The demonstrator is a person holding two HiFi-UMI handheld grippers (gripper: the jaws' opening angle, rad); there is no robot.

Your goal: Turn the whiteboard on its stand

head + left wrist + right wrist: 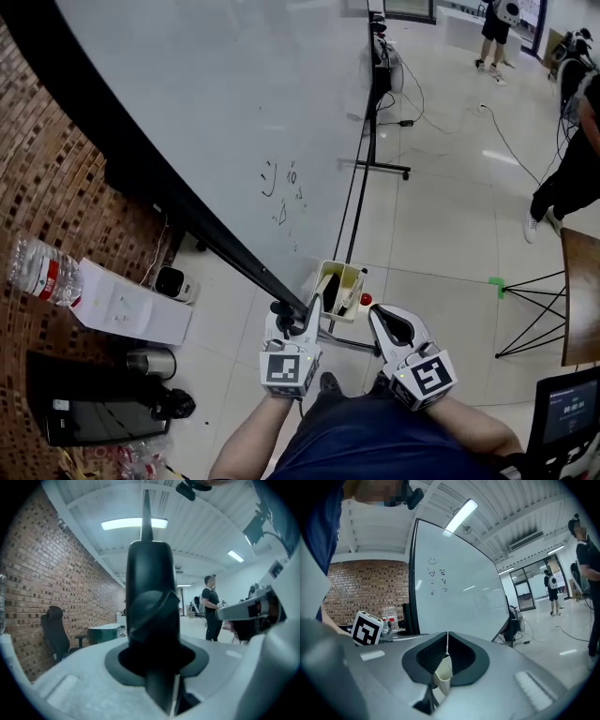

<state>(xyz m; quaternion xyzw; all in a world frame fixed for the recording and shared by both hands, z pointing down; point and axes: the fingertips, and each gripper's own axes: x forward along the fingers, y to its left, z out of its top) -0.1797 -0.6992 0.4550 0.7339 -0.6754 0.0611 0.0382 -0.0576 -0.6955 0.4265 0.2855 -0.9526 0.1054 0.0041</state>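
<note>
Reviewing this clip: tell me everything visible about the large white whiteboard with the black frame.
The whiteboard is a large, glossy white panel in a thin black frame. It is mostly blank, with a few small handwritten marks near one end. It stands upright on a black metal stand, close to a brick wall. The left gripper is clamped on the frame's near edge, and nothing else is seen touching the board.
</note>
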